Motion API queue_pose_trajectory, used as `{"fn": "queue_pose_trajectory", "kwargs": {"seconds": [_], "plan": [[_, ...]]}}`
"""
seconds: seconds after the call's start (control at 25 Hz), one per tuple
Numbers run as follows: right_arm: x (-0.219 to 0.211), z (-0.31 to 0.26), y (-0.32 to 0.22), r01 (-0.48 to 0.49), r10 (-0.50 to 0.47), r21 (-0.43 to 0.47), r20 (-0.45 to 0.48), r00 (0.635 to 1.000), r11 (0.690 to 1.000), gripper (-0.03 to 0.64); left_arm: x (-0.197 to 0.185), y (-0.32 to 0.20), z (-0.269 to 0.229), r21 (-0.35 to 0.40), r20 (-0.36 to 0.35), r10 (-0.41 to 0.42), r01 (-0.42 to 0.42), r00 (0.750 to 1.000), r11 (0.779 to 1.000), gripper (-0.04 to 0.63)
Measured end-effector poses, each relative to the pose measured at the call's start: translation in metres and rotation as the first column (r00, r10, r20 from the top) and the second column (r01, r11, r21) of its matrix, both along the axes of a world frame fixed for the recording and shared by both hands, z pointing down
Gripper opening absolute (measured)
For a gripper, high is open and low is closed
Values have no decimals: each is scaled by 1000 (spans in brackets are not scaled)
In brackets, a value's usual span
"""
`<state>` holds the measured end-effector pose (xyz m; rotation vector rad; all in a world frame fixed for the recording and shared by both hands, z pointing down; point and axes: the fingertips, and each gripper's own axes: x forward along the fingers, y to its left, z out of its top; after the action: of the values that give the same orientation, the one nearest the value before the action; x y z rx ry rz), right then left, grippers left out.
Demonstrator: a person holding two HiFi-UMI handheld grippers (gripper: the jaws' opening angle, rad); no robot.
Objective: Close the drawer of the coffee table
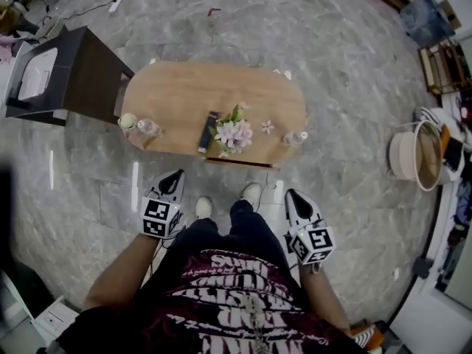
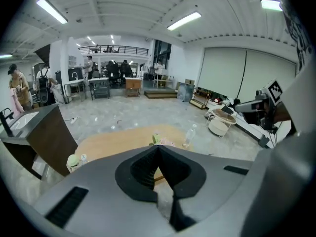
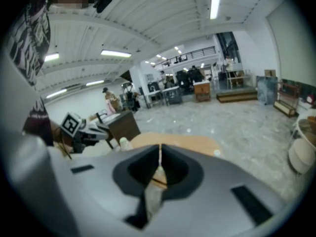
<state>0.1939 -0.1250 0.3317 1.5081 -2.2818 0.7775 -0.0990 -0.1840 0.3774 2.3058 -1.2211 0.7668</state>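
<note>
The oval wooden coffee table [image 1: 184, 94] stands on the grey floor in front of the person. A thin brown drawer front [image 1: 240, 164] shows under its near edge, sticking out a little. My left gripper [image 1: 175, 174] hangs short of the table's near left side, jaws shut and empty. At the near right, my right gripper [image 1: 292, 195] is likewise shut on nothing and apart from the table. In the left gripper view the shut jaws [image 2: 158, 148] point at the tabletop [image 2: 113, 139]. The right gripper view shows its shut jaws [image 3: 160, 148] before the table [image 3: 192, 143].
On the table lie a pink flower bunch [image 1: 233, 133], a dark remote [image 1: 208, 130] and two clear bottles [image 1: 148, 127] [image 1: 295, 137]. A dark cabinet [image 1: 81, 76] stands at the table's left end. A round white basket [image 1: 413, 153] sits to the right. The person's shoes [image 1: 251, 195] are near the drawer.
</note>
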Motion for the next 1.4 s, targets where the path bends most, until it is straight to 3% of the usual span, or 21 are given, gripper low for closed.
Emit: {"fn": "queue_pose_trajectory", "kwargs": {"seconds": [0.2,0.36,0.48,0.6,0.64,0.68,0.84,0.96,1.08,1.2,1.4], "plan": [[45,67,-23,58,-57,-90,20,998,994,35,26,13,67,-155,165,74,-49,983,987,23],[63,133,-32,145,-150,-174,-19,988,974,35,35,27,119,-235,226,81,-26,971,972,23],[63,180,-33,227,-238,-220,-25,971,949,36,29,33,171,-286,274,100,-18,956,958,23],[67,238,-31,312,-341,-291,-55,938,904,48,28,33,236,-330,341,192,-74,920,941,58],[68,260,-28,342,-381,-317,-68,922,884,112,27,33,259,-349,357,230,-99,905,932,86],[69,282,-24,371,-421,-341,-83,903,864,159,26,32,281,-366,370,265,-123,890,922,109],[72,364,-14,461,-571,-416,-189,799,784,177,14,23,362,-415,427,357,-170,831,894,152],[82,429,-3,499,-672,-490,-285,683,715,192,-1,21,416,-450,473,380,-153,795,880,179],[93,482,10,516,-752,-560,-361,552,648,204,-3,22,450,-454,483,392,-159,783,877,198],[94,517,3,536,-789,-581,-413,454,613,210,7,6,467,-404,509,424,-228,749,886,204],[80,532,-13,568,-795,-562,-488,360,602,210,17,-1,490,-402,520,484,-298,704,866,202]]}}
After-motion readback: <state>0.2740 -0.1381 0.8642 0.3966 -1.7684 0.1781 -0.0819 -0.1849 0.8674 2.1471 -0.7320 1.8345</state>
